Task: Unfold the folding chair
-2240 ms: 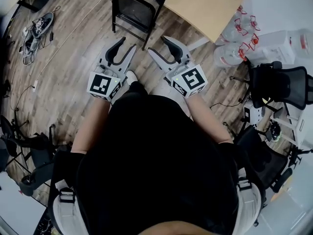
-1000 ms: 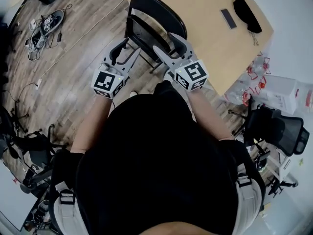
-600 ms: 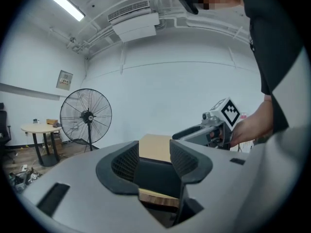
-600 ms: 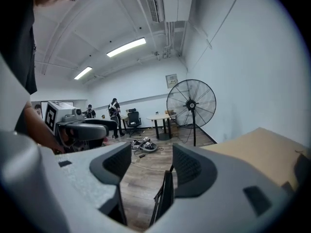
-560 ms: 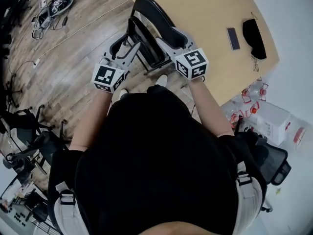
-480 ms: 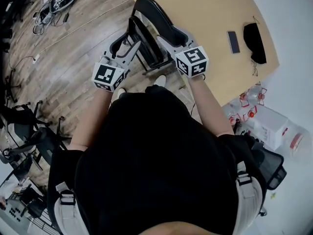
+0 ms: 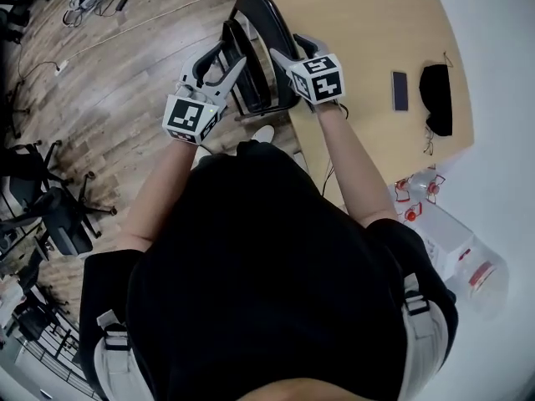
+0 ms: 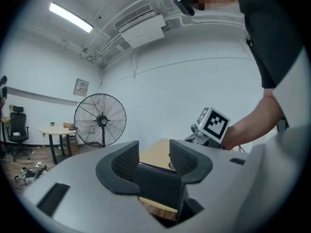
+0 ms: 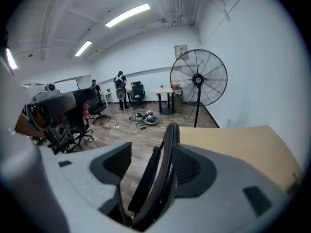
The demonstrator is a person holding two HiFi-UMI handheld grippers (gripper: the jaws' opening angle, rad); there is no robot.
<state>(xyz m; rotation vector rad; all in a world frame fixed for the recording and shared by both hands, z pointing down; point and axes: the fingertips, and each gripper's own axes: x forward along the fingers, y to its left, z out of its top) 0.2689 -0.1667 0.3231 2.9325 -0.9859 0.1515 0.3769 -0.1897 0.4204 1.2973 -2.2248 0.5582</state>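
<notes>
A black folding chair [image 7: 261, 32] stands folded, leaning at the edge of the wooden table [image 7: 359, 23]. My left gripper [image 7: 224, 57] is at the chair's left side. In the left gripper view its jaws [image 8: 154, 154] stand apart with a black edge of the chair [image 8: 155, 186] low in the gap. My right gripper [image 7: 291, 47] is at the top of the backrest. In the right gripper view the curved backrest frame [image 9: 167, 149] runs between the open jaws [image 9: 153, 161], close against the right finger [image 9: 187, 166] and well off the left one.
On the table lie a phone [image 7: 400, 90] and a black pouch [image 7: 436, 98]. Water bottles [image 7: 418, 195] stand on the floor at the right, office chairs [image 7: 50, 215] at the left. A standing fan [image 9: 198, 79] is beyond the table. People [image 9: 120, 89] stand far back.
Both grippers have moved forward from in front of the chair to either side of its top, and the right one has dropped over the backrest frame. The chair remains folded.
</notes>
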